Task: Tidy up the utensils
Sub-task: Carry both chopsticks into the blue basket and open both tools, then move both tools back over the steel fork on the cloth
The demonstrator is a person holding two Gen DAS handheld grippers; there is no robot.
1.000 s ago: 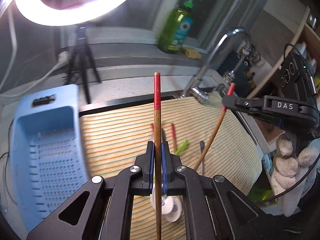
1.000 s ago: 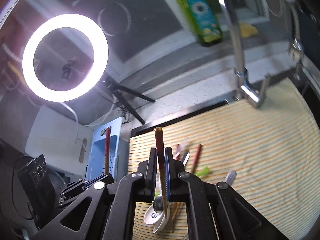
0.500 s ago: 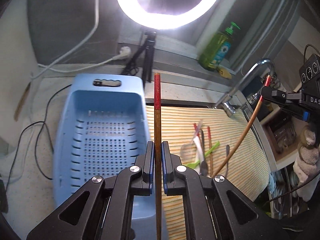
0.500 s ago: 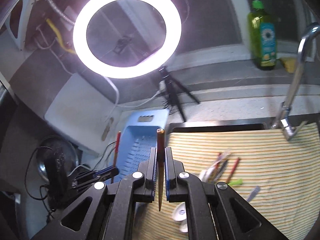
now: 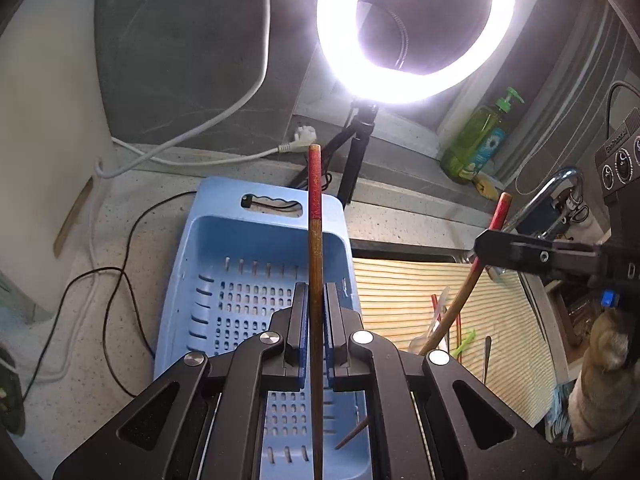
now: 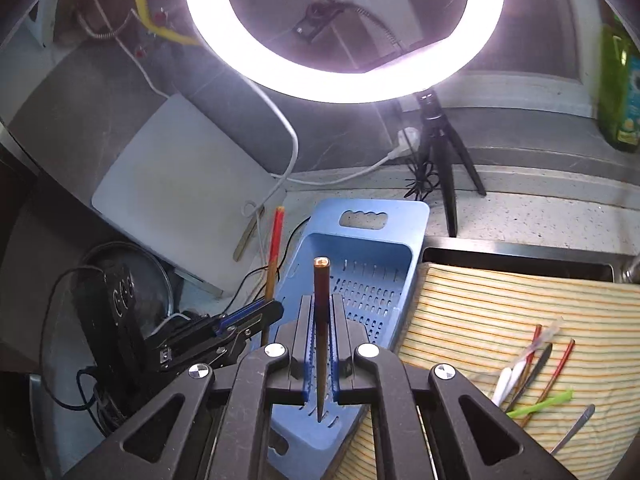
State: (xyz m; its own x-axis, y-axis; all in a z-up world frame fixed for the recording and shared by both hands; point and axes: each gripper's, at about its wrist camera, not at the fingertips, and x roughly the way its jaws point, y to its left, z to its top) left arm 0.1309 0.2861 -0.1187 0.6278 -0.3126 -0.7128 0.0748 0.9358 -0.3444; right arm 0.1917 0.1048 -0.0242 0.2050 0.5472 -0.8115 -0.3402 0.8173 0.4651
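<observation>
My left gripper (image 5: 315,308) is shut on a red-topped wooden chopstick (image 5: 315,240), held upright above the blue perforated basket (image 5: 224,280). My right gripper (image 6: 320,320) is shut on a second chopstick (image 6: 321,296), also over the basket (image 6: 376,248). Each gripper shows in the other's view: the right one (image 5: 492,248) with its chopstick (image 5: 472,276), the left one (image 6: 260,316) with its chopstick (image 6: 274,252). Several loose utensils (image 6: 532,372) lie on the striped cloth (image 6: 500,304).
A ring light on a tripod (image 5: 360,148) stands behind the basket. A white cutting board (image 6: 180,184) leans at the left. A green soap bottle (image 5: 480,140) and the tap (image 5: 556,188) are at the right. Cables (image 5: 100,280) lie on the counter.
Both grippers, each still holding its chopstick, have swung left from over the striped cloth to over the blue basket. The utensils on the cloth have not moved.
</observation>
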